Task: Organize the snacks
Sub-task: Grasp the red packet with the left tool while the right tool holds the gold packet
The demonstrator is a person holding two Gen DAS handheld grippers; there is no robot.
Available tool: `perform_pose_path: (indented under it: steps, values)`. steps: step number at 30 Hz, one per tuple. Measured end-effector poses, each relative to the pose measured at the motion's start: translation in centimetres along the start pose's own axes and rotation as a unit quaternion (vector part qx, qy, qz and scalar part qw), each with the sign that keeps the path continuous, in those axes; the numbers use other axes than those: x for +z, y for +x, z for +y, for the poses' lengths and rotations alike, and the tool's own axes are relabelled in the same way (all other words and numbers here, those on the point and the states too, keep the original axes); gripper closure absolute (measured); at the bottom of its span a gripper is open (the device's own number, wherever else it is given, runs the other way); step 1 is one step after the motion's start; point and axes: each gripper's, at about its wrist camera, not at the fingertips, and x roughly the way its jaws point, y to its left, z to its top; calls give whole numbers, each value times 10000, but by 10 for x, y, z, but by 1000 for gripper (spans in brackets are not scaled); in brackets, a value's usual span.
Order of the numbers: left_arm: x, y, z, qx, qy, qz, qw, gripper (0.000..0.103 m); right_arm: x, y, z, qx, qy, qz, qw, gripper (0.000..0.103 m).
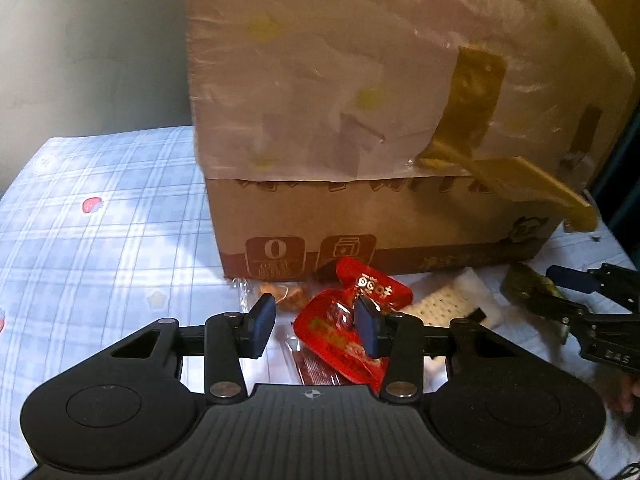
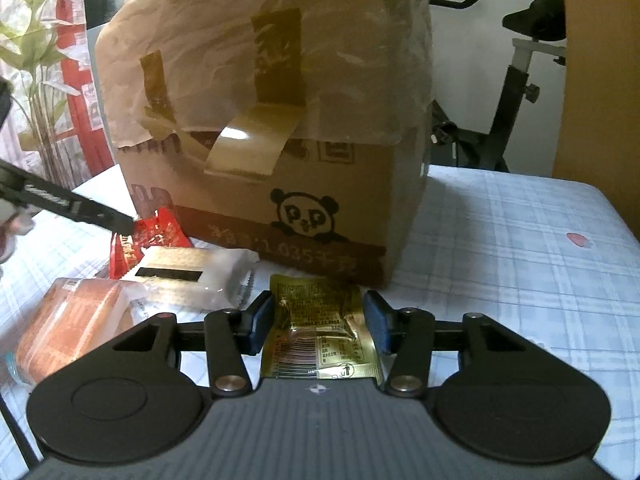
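Between the blue pads of the right hand-held gripper [image 2: 318,324] lies a crumpled gold snack packet [image 2: 316,320], flat on the checked surface [image 2: 520,248]; the pads sit against its edges, clamped on it. Nearest the left hand-held gripper [image 1: 316,328], whose pads stand apart, a red snack packet [image 1: 344,332] lies mostly under the right pad, not gripped. Just beside it are a white cracker pack [image 2: 188,268] and an orange wrapped pack [image 2: 72,320]. Behind them all, a paper-draped cardboard box [image 2: 280,140] with loose tape blocks the way forward. Farther off stands an exercise bike [image 2: 516,80].
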Motion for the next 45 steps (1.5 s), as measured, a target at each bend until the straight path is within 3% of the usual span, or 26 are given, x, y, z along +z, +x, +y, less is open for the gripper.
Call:
perform_pose_path:
  steps: [5,9,15,20,25,34,39,45]
  values:
    - [3,13,-7,-159,90,47,9998,56,1,5,1,22,-43,96,9999,52]
    - [5,19,-17,-84,378,-54,9992,56,0,4,-1,54,20,79,10000,52]
    - [-9,20,-38,157,894,-153,9958,46,1,5,-3,104,97,105,9998,52]
    - [-25,17,-29,18,558,4,9984,44,0,5,-5,138,143,90,9998,52]
    - [-33,13,-30,152,568,15,9983,41,0,4,-7,166,164,66,9997,52]
    - [-14,18,-47,-26,768,58,9970,42,-1,3,-10,215,226,51,9995,52]
    - [-10,26,-49,-191,533,64,9984,42,0,2,-10,219,248,18,9995,52]
    - [-2,38,-66,-288,627,33,9976,40,0,4,-12,287,272,60,9992,52]
